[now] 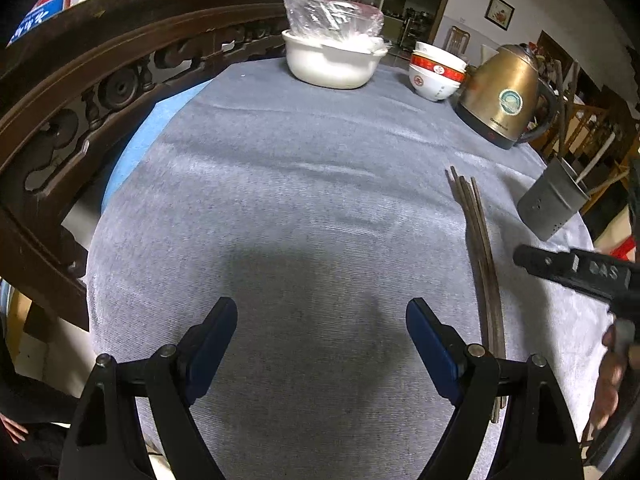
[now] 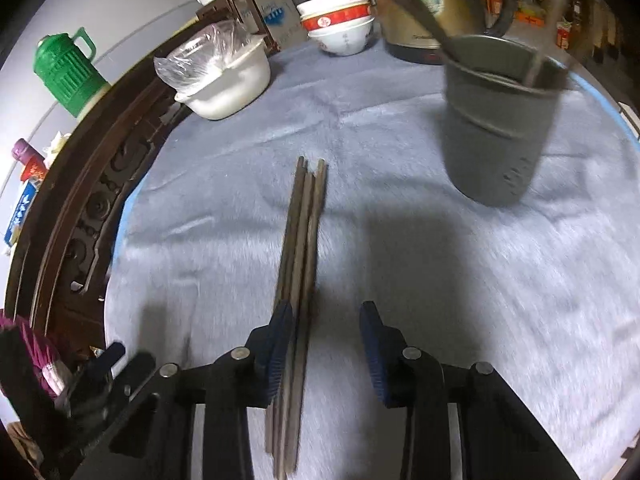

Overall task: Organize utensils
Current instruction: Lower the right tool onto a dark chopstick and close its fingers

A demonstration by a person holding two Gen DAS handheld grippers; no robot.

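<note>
1. Two grippers fill the bottom of their own views. The left gripper (image 1: 322,344) hangs spread wide over bare grey cloth (image 1: 280,200) with nothing between its fingers.
2. The right gripper (image 2: 326,344) is partly parted; the chopsticks (image 2: 300,264) lie on the cloth just inside its left finger (image 2: 280,344), and a clear gap stays to the right finger — the pads are not pressing them, so nothing is gripped.
3. In the left wrist view the same chopsticks (image 1: 480,256) run along the lower right, with the right gripper's dark body beyond them at the right edge.
4. Farther up on the right stands the grey utensil holder (image 2: 500,120), with some utensils in it — too blurred to name.
5. At the far edge sit a white pot (image 2: 228,84) with a plastic bag, stacked bowls (image 2: 340,28) and a brass-coloured kettle (image 1: 504,96).
</note>
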